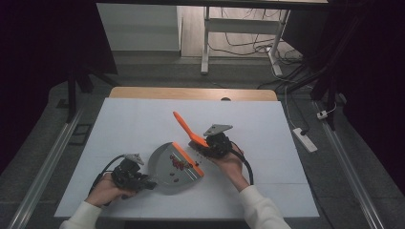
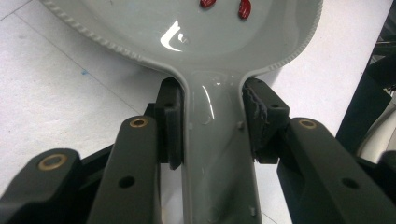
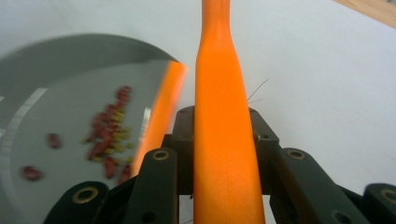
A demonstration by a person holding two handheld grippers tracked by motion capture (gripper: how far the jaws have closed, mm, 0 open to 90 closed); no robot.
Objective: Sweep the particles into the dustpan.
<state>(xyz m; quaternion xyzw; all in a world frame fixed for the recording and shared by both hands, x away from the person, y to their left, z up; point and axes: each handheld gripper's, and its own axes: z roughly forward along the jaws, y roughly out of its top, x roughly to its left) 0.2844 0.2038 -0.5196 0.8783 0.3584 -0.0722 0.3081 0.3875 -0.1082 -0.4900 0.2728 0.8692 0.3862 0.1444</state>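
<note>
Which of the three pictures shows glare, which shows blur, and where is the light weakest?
Left gripper view: a bright white glare patch on the glossy grey dustpan. Right gripper view: the dustpan and the red bits in it are smeared and soft, while the orange brush handle stays sharper. High view: the white table is lit, the surroundings nearly black.

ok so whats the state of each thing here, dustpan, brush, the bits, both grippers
grey dustpan: flat on the white table, its handle clamped by the left gripper
orange brush: held by its handle in the right gripper, bristle end down by the dustpan's orange lip
red and yellow bits: lying in the dustpan, mostly heaped near the lip
left gripper: shut on the dustpan handle
right gripper: shut on the brush handle
</note>
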